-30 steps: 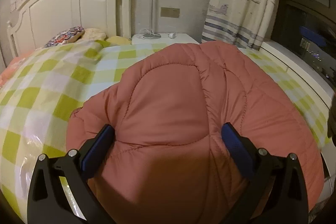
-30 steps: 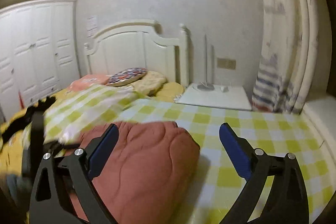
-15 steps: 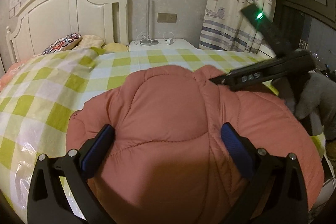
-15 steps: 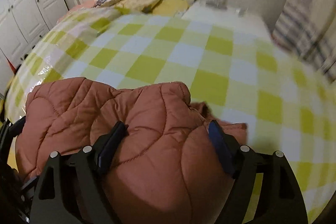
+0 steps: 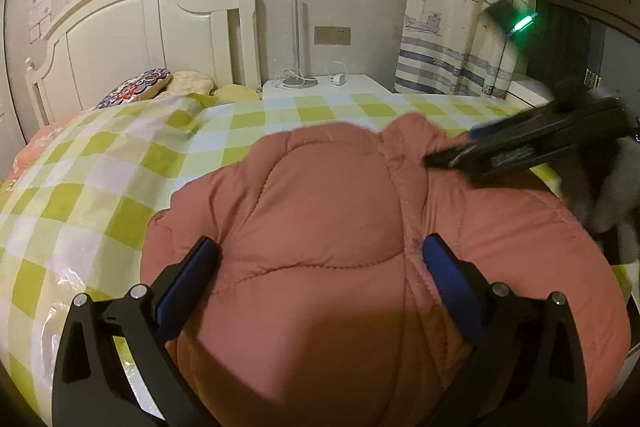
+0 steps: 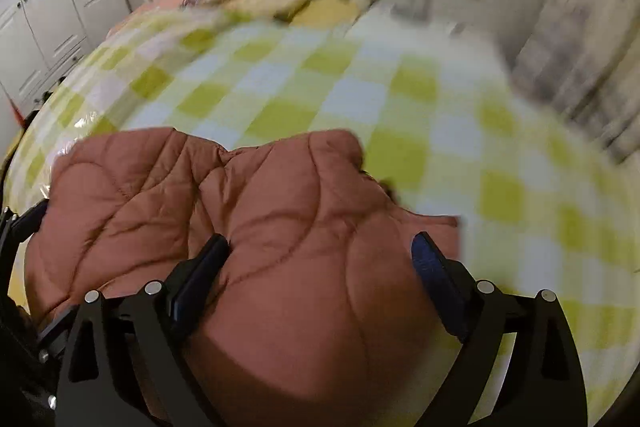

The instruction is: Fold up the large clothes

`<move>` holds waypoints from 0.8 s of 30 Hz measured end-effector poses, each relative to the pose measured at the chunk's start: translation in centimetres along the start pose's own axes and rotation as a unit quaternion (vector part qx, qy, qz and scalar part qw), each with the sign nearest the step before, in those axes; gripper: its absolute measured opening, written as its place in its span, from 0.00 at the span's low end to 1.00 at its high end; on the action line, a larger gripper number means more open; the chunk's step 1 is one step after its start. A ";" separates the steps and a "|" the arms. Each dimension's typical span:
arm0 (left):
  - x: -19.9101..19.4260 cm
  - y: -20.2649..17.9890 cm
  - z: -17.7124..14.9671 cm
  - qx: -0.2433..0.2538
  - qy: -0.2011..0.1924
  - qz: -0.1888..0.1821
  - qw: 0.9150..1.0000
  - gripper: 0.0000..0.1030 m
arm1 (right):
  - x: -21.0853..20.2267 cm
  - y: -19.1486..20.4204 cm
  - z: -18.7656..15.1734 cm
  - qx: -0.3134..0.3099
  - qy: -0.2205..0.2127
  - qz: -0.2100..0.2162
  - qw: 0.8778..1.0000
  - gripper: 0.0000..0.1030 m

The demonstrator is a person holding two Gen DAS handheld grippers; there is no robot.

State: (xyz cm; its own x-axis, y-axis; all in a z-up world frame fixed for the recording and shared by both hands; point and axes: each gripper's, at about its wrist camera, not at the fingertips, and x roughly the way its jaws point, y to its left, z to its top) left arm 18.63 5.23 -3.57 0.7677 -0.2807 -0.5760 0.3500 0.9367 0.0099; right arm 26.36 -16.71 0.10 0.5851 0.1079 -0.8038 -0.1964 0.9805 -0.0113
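Observation:
A puffy salmon-pink quilted jacket lies bunched on the green-and-white checked bedspread; it also shows in the right wrist view. My left gripper is open, its blue-padded fingers straddling a bulge of the jacket's near side. My right gripper is open too, its fingers spread over the jacket's right part. In the left wrist view the right gripper comes in from the right, over the jacket's far right edge.
A white headboard and pillows stand at the bed's far end. A white nightstand with a lamp pole, and a sailboat curtain, are beyond. White wardrobes line the left wall.
My right gripper swung down from above the bed onto the jacket and has settled lower over it. My left gripper stayed over the jacket, barely moving.

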 end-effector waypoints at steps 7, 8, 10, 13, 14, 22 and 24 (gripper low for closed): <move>-0.1 0.4 0.0 -0.007 -0.005 -0.001 1.000 0.98 | -7.4 1.2 -5.1 0.046 -0.101 0.045 0.993 0.96; -0.1 0.4 0.0 -0.008 -0.005 -0.001 1.000 0.98 | -6.5 1.8 -5.8 0.034 -0.082 0.041 0.995 0.96; -0.1 0.4 -0.1 -0.008 -0.004 0.004 1.000 0.98 | -3.6 3.3 -7.4 -0.003 -0.046 0.027 0.999 0.96; -0.2 0.4 -0.3 -0.006 -0.004 0.007 1.000 0.98 | -4.0 2.7 -7.5 0.017 -0.063 0.030 0.997 0.96; -0.2 0.5 -0.2 -0.007 -0.003 0.007 1.000 0.98 | -4.7 2.6 -7.6 0.028 -0.067 0.021 0.997 0.96; -0.4 0.8 -0.3 -0.013 -0.003 0.005 1.000 0.98 | -6.5 5.9 -11.5 -0.028 -0.096 -0.004 0.995 0.95; -0.5 0.7 -0.3 -0.010 -0.002 0.012 1.000 0.98 | -5.8 4.9 -12.0 0.010 -0.101 0.024 0.995 0.96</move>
State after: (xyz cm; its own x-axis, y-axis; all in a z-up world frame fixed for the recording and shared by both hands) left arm 18.35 6.10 -3.49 0.7782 -0.2593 -0.5719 0.3213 0.9469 0.0079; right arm 12.58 -14.51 -2.40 0.7218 0.1833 -0.6673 -0.2131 0.9763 0.0377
